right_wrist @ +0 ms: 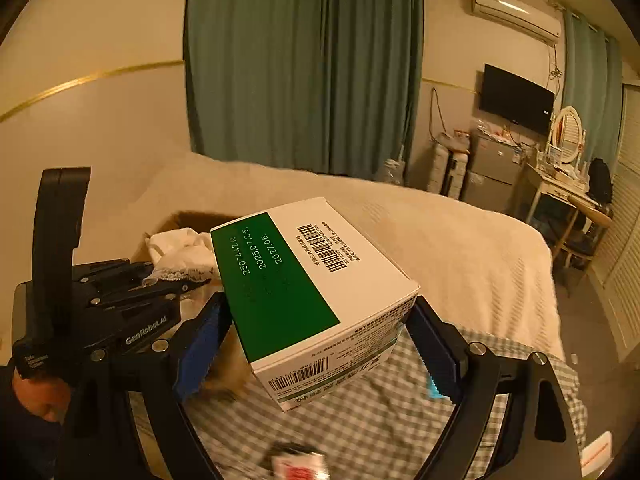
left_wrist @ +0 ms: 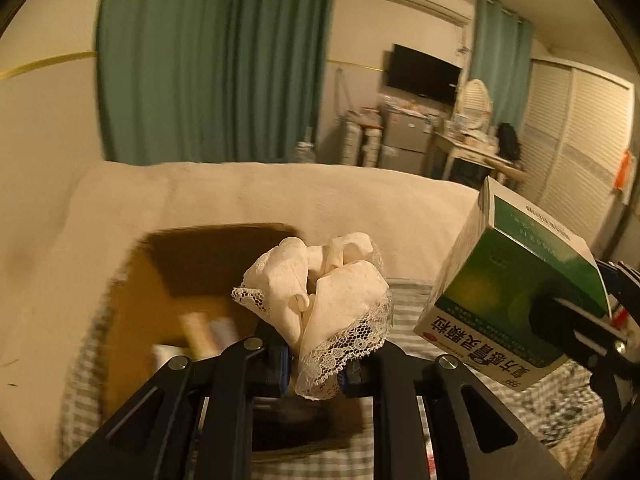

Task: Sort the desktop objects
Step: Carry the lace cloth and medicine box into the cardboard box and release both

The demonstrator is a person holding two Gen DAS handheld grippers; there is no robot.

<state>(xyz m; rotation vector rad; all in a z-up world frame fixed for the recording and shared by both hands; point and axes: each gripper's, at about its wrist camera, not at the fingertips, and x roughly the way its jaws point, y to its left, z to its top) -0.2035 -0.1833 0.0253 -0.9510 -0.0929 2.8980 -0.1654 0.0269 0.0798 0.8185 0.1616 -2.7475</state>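
Observation:
My left gripper (left_wrist: 314, 364) is shut on a crumpled white lace-trimmed cloth (left_wrist: 320, 296) and holds it above an open brown cardboard box (left_wrist: 140, 300). My right gripper (right_wrist: 316, 344) is shut on a green and white medicine box (right_wrist: 304, 280), held in the air just right of the left gripper. In the left wrist view the medicine box (left_wrist: 516, 300) shows at the right, with the right gripper (left_wrist: 576, 332) behind it. In the right wrist view the cloth (right_wrist: 180, 252) and the left gripper (right_wrist: 132, 284) show at the left.
The cardboard box holds a few small items (left_wrist: 208, 334), blurred. A grey checked cloth (right_wrist: 380, 412) covers the surface below, on a bed with a cream blanket (right_wrist: 460, 240). A small red and white item (right_wrist: 298, 466) lies on the checked cloth. Furniture stands at the far right.

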